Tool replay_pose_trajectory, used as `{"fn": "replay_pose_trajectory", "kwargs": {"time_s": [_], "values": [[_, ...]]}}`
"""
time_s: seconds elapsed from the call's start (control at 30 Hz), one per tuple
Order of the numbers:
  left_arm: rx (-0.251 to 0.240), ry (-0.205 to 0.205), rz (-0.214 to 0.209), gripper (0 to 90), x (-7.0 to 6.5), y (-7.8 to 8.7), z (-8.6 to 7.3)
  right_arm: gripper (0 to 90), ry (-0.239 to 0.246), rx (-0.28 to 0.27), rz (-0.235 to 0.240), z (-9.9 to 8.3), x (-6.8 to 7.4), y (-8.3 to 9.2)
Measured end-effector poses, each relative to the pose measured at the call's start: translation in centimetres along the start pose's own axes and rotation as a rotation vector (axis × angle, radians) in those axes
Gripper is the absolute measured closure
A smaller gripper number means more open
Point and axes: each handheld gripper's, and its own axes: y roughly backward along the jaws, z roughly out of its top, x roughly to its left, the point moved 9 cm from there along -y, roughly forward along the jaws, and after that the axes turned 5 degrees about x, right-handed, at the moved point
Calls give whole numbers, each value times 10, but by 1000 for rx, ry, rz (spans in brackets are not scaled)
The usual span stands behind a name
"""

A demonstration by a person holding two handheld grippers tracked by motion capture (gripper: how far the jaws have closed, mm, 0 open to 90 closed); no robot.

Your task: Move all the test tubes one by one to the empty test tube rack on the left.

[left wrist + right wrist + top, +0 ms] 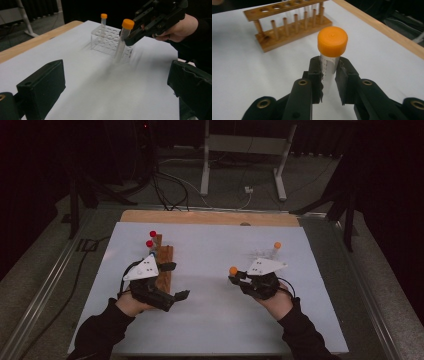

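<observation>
Right tool (pixel 239 279), right of frame centre in the high view, clamps an orange-capped tube (pixel 330 56) just below its cap, clear of the white worktop (pixel 210 255) and near the clear rack (pixel 107 40). Left tool (pixel 177 280), jaws wide and empty, lies beside the wooden rack (pixel 162 257) at left.

Between my right gripper's (pixel 329 72) matt black plastic fingers (pixel 315 72) I see a clear plastic tube (pixel 329 67), its orange cap (pixel 332 41) ridged. Beyond them, a varnished wooden rack (pixel 287 25) on smooth matt white tabletop (pixel 242 75).
</observation>
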Motion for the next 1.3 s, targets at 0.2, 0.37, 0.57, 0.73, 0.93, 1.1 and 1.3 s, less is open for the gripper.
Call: {"fn": "replay_pose_trajectory", "kwargs": {"time_s": [0.2, 0.37, 0.57, 0.73, 0.93, 1.1, 1.3], "values": [[1, -14, -27, 46, -8, -12, 5, 750, 22, 0, 32, 3, 14, -2], [8, -27, -52, 70, -16, -26, 7, 750, 39, 11, 61, 3, 24, -6], [1, -42, -71, 167, -24, -43, 11, 750, 57, 21, 85, 3, 34, -10], [-14, -52, -82, 295, -26, -51, 14, 750, 65, 25, 102, 3, 40, -13], [-20, -70, -85, 435, -29, -58, 19, 750, 68, 29, 110, 3, 43, -14], [-19, -93, -74, 545, -30, -63, 20, 750, 67, 25, 111, 3, 43, -13], [-9, -121, -78, 636, -33, -67, 20, 750, 68, 25, 112, 3, 43, -13]]}}
